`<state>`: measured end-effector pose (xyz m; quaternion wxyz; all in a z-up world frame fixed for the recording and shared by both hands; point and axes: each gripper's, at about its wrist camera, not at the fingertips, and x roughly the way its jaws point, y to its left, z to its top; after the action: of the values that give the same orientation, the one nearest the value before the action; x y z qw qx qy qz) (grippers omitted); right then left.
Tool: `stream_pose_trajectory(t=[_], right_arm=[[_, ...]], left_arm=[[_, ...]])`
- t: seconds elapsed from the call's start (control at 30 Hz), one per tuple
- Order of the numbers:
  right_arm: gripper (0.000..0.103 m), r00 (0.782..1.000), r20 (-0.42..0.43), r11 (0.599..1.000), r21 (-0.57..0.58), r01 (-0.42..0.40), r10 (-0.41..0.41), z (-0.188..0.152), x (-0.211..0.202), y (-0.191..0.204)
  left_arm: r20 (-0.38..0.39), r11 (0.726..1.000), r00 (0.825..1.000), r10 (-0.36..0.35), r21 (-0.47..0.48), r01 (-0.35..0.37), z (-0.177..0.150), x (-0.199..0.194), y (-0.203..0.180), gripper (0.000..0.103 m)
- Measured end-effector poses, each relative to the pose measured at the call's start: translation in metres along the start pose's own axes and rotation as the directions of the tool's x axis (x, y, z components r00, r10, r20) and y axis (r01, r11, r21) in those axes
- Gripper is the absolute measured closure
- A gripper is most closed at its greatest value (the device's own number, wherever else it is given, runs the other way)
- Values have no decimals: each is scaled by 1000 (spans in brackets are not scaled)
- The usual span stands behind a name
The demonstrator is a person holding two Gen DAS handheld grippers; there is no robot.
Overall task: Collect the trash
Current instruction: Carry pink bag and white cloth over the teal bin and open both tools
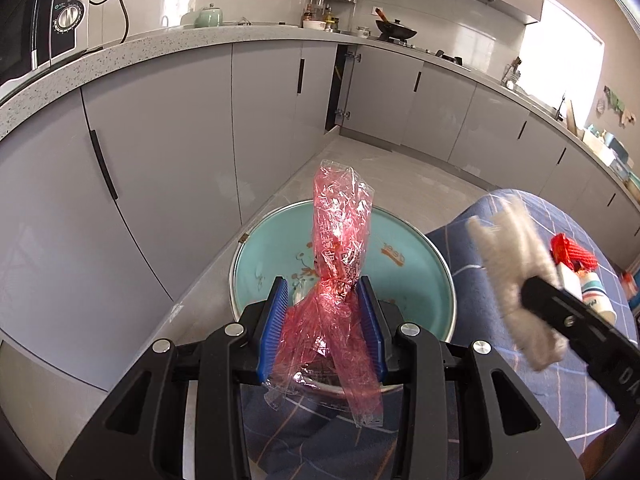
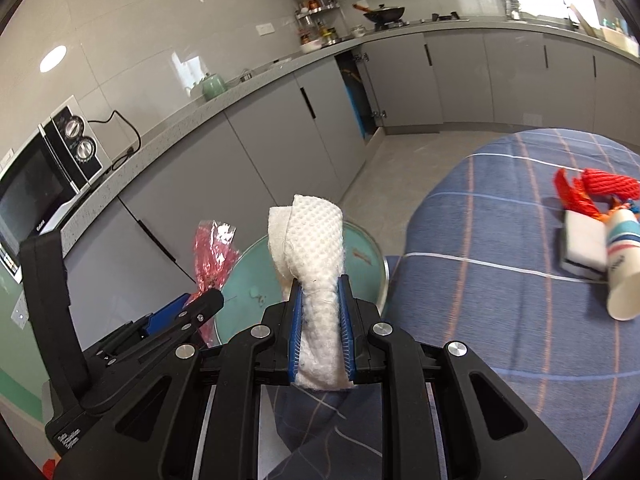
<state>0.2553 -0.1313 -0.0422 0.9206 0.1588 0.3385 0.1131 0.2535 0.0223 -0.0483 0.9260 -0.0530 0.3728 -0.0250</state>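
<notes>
Left wrist view: left claw [image 1: 324, 312] clenched on crinkled red transparent plastic wrapper [image 1: 340, 248], above round teal enamel basin [image 1: 416, 276] on floor. Right wrist view: right claw [image 2: 320, 320] clamped on folded white dimpled cloth pad [image 2: 316, 248], over same basin's rim. Farther right, on blue checked cloth-covered desk [image 2: 480, 240]: red foam net sleeve [image 2: 600, 188], white sponge block [image 2: 584, 246], tipped striped paper cup [image 2: 622, 264].
</notes>
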Motion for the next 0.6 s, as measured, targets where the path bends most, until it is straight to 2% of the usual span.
stream_pose_trajectory(t=[0.23,0.6], right_arm=[[85,999,-43,1000,10,-10,11,6,31,11],[85,995,-103,999,53,5,1,8,67,6]], left_arm=[[-18,1000,1000,-2,-9,2,6,16,1,67],[-58,1000,998,2,-15,-3,10,45,8,67]])
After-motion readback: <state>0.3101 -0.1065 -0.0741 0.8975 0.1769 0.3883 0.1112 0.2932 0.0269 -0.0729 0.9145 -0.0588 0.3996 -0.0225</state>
